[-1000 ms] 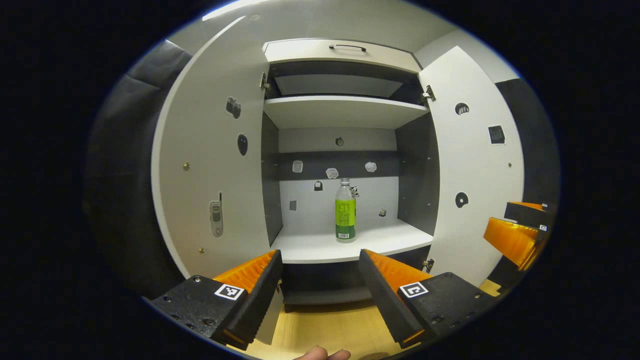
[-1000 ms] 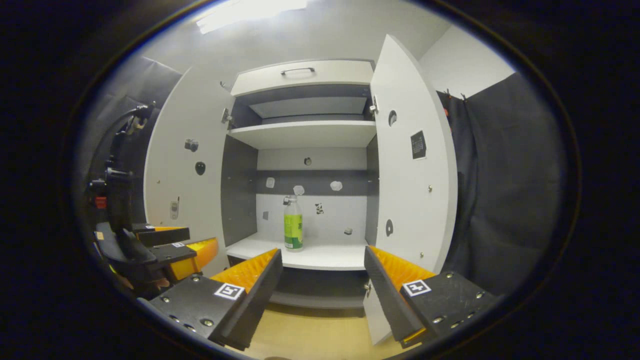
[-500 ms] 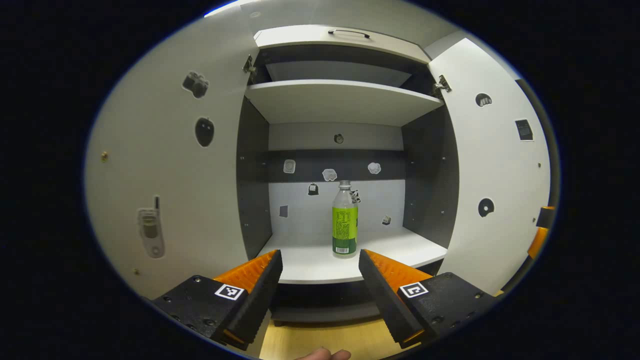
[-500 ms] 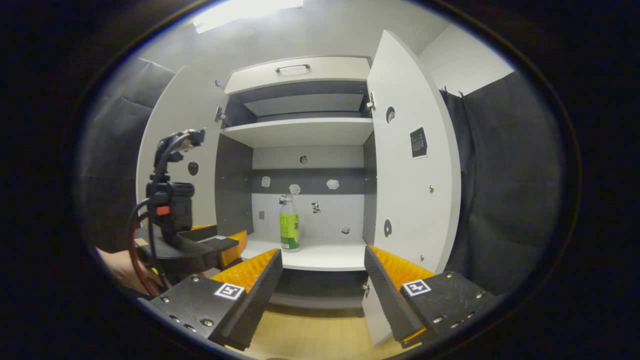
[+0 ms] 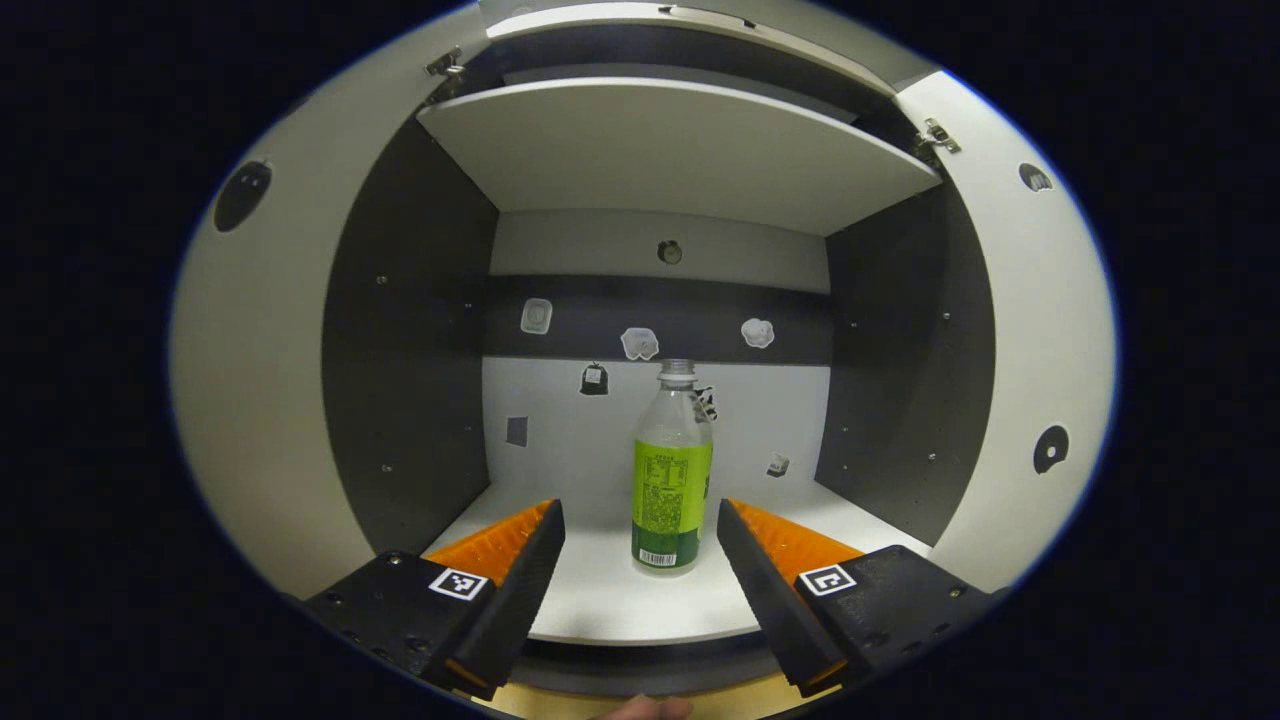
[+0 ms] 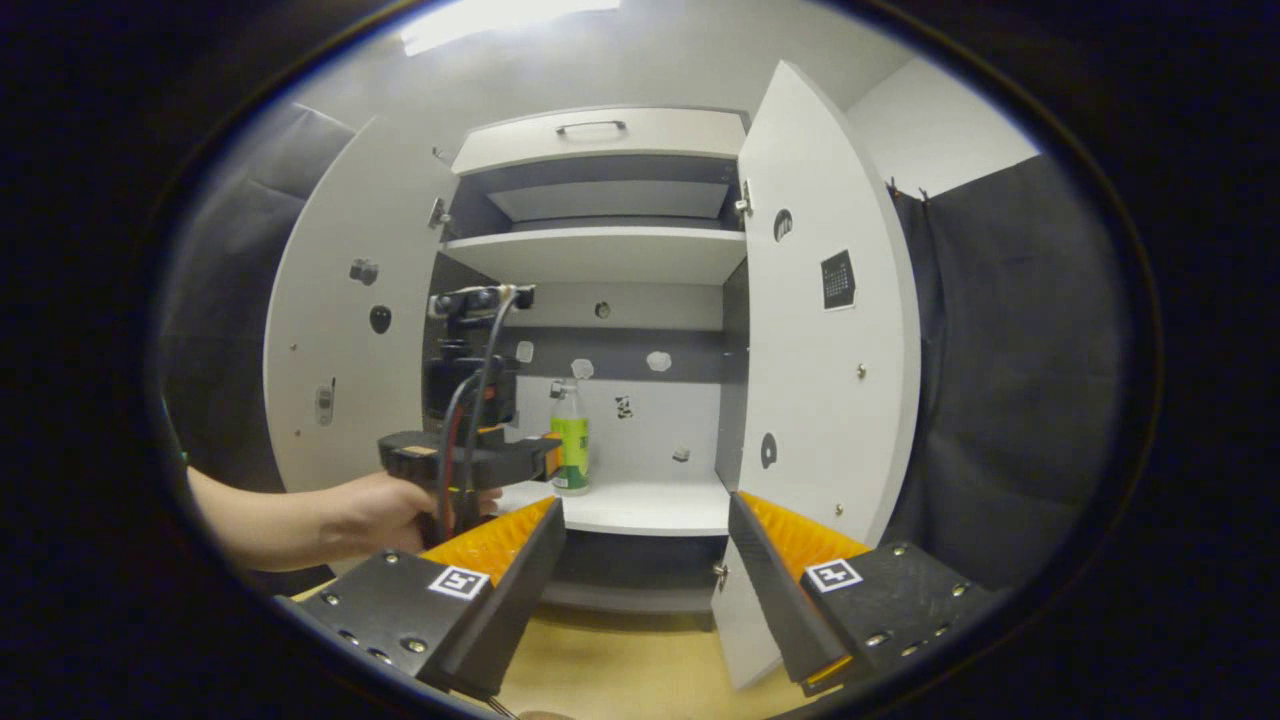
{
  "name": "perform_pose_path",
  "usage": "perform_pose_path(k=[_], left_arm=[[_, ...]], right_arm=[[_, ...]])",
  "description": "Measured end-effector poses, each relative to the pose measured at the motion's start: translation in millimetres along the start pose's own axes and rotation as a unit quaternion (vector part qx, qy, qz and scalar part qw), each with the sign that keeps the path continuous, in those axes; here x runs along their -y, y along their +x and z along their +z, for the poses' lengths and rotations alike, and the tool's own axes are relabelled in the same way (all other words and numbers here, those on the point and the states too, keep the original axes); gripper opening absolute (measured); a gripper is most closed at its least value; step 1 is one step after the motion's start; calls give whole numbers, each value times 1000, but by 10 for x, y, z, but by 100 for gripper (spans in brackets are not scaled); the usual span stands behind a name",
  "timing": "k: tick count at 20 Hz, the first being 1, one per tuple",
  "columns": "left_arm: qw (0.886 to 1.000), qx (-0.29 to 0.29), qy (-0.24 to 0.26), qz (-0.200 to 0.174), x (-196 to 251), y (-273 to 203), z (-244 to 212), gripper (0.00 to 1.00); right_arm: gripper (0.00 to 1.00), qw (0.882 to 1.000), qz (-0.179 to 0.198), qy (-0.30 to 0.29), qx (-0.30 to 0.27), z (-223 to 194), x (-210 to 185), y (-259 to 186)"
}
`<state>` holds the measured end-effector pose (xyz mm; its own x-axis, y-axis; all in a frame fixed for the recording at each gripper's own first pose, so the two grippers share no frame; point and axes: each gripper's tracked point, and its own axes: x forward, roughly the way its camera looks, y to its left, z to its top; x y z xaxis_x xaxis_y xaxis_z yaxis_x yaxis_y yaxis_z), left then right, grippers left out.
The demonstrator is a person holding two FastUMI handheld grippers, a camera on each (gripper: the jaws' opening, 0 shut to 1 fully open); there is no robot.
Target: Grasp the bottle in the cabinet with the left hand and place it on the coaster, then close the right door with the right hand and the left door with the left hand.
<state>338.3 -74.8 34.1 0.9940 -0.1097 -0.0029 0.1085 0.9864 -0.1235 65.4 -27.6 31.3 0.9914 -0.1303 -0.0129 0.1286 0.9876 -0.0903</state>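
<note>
Bottle (image 5: 672, 470) is our landmark: it stands upright on the white lower shelf (image 5: 640, 600) of the cabinet (image 6: 600, 165), a clear body with a green label, well inside the compartment and apart from the dark side walls. We see a wooden floor (image 6: 620, 665) below the cabinet and black cloth (image 6: 1010, 370) to the right of it. Behind the bottle, the back panel carries small stickers, and above it a second white shelf (image 5: 680, 150) roofs the compartment, which holds the bottle alone.

Both doors stand swung out: the left door (image 6: 335, 330) and the right door (image 6: 820, 340) flank the bottle, leaving the front of the shelf free.

We hold the left gripper (image 5: 640, 540) just in front of the bottle, its fingers spread wide, one on each side of the bottle's base and not touching it. In the right gripper view, a hand (image 6: 380, 510) carries that tool at the shelf's edge, left of the bottle. The right gripper (image 6: 645, 535) hangs well back from the bottle, below shelf level, fingers also spread wide and holding nothing.
</note>
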Motion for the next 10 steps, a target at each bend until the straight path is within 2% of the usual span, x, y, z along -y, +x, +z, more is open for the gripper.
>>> perform_pose_path(k=[10], left_arm=[[999,-11,7,-32,267,669,21,99]], right_arm=[[99,1000,-2,0,-2,-9,24,-163]])
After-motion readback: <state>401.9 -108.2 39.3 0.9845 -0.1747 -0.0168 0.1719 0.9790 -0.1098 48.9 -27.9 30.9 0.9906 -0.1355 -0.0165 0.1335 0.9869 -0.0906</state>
